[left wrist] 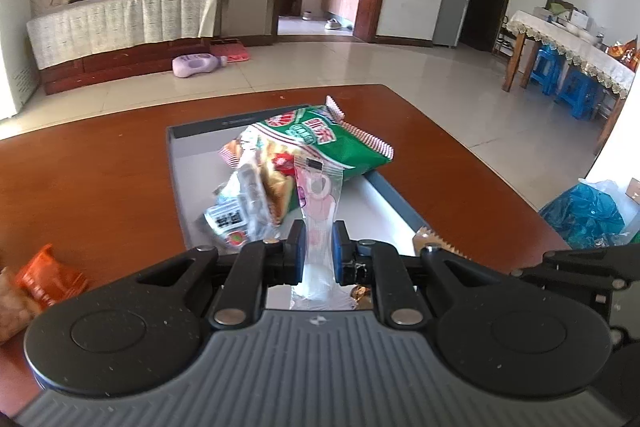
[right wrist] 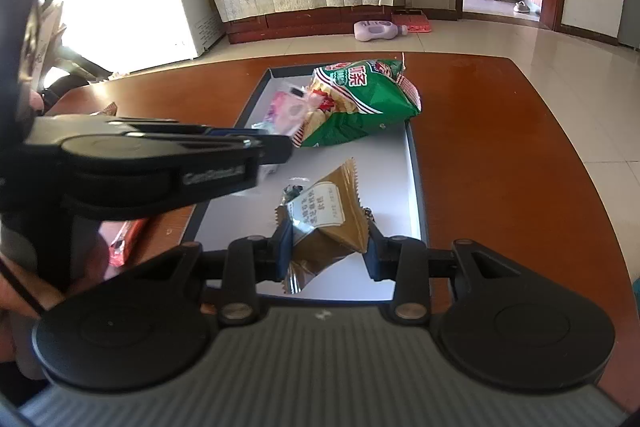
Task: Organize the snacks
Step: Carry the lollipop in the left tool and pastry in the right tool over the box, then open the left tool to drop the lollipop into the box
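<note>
My left gripper (left wrist: 317, 247) is shut on a clear pink-printed snack packet (left wrist: 318, 203), held over the grey tray (left wrist: 178, 163). In that tray lie a green chip bag (left wrist: 340, 143) and a clear bag of small snacks (left wrist: 248, 203). In the right wrist view my right gripper (right wrist: 328, 247) is shut on a brown and white snack packet (right wrist: 326, 215) above the near end of the tray (right wrist: 400, 187). The left gripper (right wrist: 276, 149) reaches in from the left, its pink packet (right wrist: 288, 111) beside the green chip bag (right wrist: 360, 99).
The tray sits on a brown wooden table (left wrist: 88, 171). An orange wrapper (left wrist: 44, 279) lies at the table's left; a red wrapper (right wrist: 124, 243) lies left of the tray. A blue plastic bag (left wrist: 580, 211) is beyond the table's right edge. A purple bottle (left wrist: 196, 65) lies on the floor.
</note>
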Motion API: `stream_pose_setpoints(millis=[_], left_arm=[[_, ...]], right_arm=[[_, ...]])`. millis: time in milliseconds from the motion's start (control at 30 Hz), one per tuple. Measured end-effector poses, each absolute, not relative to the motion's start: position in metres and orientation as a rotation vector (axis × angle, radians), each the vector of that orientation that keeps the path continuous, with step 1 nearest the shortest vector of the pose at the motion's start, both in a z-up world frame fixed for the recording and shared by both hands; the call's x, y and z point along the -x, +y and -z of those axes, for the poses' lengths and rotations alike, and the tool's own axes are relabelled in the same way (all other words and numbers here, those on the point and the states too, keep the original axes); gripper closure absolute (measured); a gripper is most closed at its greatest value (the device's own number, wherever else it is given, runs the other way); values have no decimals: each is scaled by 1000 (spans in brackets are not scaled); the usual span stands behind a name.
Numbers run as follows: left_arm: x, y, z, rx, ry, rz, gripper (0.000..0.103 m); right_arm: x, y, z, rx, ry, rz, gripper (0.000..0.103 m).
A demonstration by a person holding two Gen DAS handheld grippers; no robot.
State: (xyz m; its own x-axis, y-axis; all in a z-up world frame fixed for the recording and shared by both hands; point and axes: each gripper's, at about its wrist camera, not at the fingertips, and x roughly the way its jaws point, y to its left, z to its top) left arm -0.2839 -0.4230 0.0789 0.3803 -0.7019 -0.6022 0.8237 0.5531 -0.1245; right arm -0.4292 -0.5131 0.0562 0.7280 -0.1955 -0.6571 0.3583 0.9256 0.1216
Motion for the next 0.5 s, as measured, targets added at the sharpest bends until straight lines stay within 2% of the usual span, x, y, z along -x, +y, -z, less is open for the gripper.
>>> stream_pose_setpoints(millis=[500], left_arm=[[259, -461, -58, -226, 691, 971, 87]], right_arm=[[426, -515, -53, -238, 710, 310, 65]])
